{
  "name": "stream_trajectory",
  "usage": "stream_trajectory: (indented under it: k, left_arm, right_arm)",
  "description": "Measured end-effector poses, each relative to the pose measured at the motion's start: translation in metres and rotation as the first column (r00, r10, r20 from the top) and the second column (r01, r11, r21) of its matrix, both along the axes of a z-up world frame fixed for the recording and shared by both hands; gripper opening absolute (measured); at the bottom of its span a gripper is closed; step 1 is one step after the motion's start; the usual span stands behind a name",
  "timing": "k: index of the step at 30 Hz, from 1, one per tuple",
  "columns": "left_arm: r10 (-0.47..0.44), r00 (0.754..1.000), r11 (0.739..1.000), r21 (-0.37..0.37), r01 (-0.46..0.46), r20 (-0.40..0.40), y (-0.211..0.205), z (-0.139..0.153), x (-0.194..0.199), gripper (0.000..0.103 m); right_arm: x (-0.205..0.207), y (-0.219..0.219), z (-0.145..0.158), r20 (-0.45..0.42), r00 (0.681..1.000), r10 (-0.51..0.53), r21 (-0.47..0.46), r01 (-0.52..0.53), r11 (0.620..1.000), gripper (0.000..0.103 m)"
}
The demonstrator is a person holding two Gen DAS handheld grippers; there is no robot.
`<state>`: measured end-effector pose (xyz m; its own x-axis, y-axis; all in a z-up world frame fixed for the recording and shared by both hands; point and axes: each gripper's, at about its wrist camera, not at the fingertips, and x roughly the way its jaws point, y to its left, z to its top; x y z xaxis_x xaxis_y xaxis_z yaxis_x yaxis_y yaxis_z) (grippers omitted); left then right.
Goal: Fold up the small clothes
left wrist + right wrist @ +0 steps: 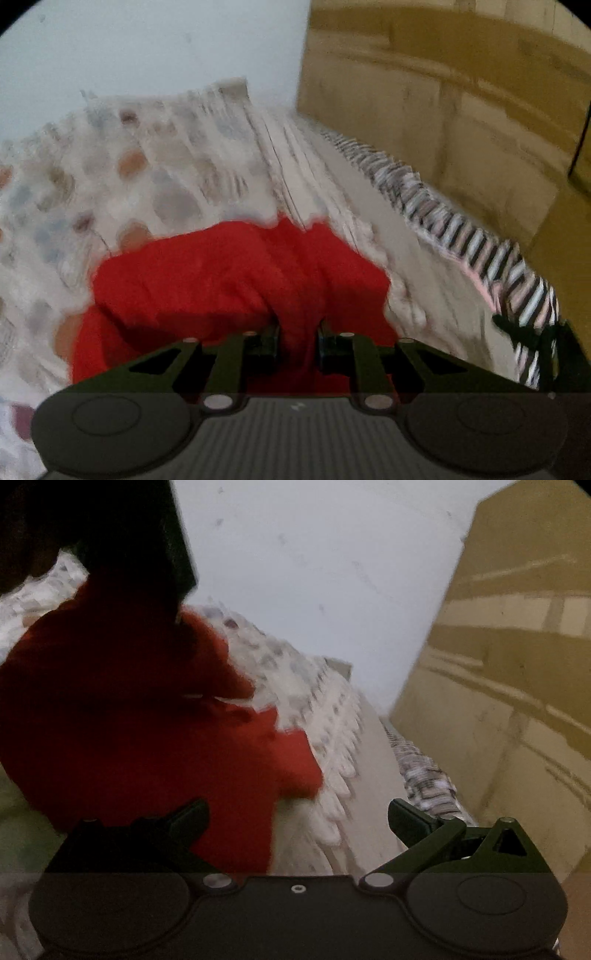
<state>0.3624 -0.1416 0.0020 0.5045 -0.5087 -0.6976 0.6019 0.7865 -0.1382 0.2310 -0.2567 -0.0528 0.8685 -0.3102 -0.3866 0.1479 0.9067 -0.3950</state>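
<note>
So right now my left gripper [298, 343] is clamped on a bunched ridge of the red garment [236, 280], which sits on the patterned bedsheet [166, 173] near me, with the wall behind it and a wooden cabinet [461, 110] off to the far right. My right gripper [298, 818] is spread wide with nothing in it, hovering just right of the same red cloth, which looks partly lifted on the left of that view. Both feeds are pretty smeary, so I can't tell what kind of garment this is or where its hems are. My take: grab a free corner with the right one, pull the cloth taut between both, then lay it flat before folding. Pinching a bunch like this risks a lumpy fold.
</note>
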Motion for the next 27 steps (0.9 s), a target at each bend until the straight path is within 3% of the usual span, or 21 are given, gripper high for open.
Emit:
stream_trajectory:
  k: [4,6,8,10,13,18,24,27]
  left_arm:
    - [-0.012,0.999,1.0,0.006,0.012,0.039,0.001,-0.007,-0.012,0.024]
    - [-0.017,0.999,1.0,-0.024,0.018,0.039,0.004,0.001,-0.013,0.042]
    - [-0.036,0.998,0.996,-0.077,0.039,0.044,0.009,0.013,-0.019,0.083]
    - [-0.04,0.995,0.993,-0.108,0.05,0.093,0.013,0.026,-0.026,0.096]
    - [-0.034,0.982,0.992,-0.113,0.056,0.188,0.022,0.043,-0.044,0.103]
    - [0.041,0.954,0.993,-0.117,-0.006,0.296,0.052,0.053,-0.071,0.103]
    - [0.1,0.957,0.995,-0.05,-0.089,0.271,0.091,0.025,-0.075,0.103]
    - [0.102,0.971,0.995,-0.029,-0.098,0.214,0.102,0.007,-0.066,0.103]
  right_arm:
    - [-0.005,-0.009,-0.006,0.022,1.0,0.019,0.033,-0.02,0.999,0.102]
    - [-0.004,-0.011,-0.01,0.025,0.999,0.02,0.036,-0.02,0.999,0.102]
    - [-0.004,-0.01,-0.012,0.029,0.999,0.018,0.038,-0.019,0.999,0.102]
    - [-0.012,-0.006,-0.012,0.032,0.999,0.014,0.039,-0.015,0.999,0.102]
    - [-0.016,-0.006,-0.012,0.034,0.999,0.009,0.052,-0.011,0.999,0.102]
    - [-0.023,-0.012,-0.007,0.04,0.999,0.003,0.112,-0.008,0.994,0.102]
    - [-0.023,-0.03,0.017,0.104,0.994,0.032,0.224,-0.055,0.973,0.103]
    - [-0.011,-0.044,0.035,0.13,0.988,0.087,0.338,-0.127,0.932,0.103]
